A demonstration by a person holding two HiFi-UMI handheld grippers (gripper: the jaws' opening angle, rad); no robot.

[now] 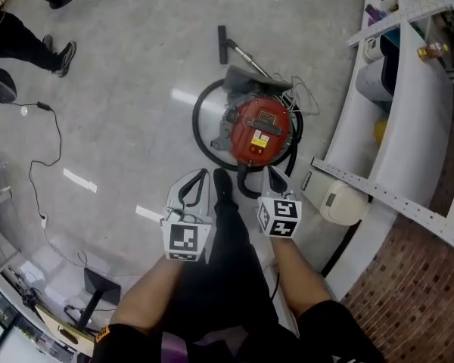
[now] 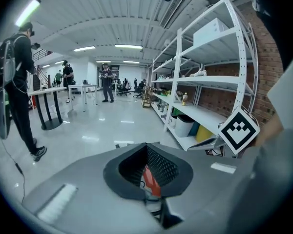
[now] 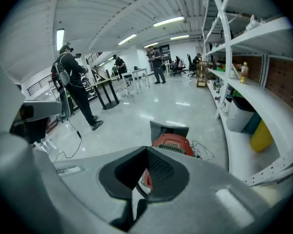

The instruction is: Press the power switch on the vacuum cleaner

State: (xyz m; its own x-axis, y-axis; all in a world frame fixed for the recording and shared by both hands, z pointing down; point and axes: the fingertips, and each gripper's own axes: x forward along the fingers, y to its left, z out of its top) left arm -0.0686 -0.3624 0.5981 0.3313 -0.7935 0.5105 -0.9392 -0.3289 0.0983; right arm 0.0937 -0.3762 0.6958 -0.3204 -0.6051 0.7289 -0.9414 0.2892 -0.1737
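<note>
The vacuum cleaner stands on the floor at upper centre of the head view, with its hose looped around it. Shelving runs down the right edge. Below the vacuum cleaner hang the left gripper and the right gripper, side by side. A cable trails at the left, apparently flat on the floor.

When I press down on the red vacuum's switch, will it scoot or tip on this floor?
Tipping looks unlikely: the vacuum cleaner is a squat, wide drum. A sideways shove might slide it, since the floor is glossy. The black hose looped round it looks floppy and may drag.
</note>
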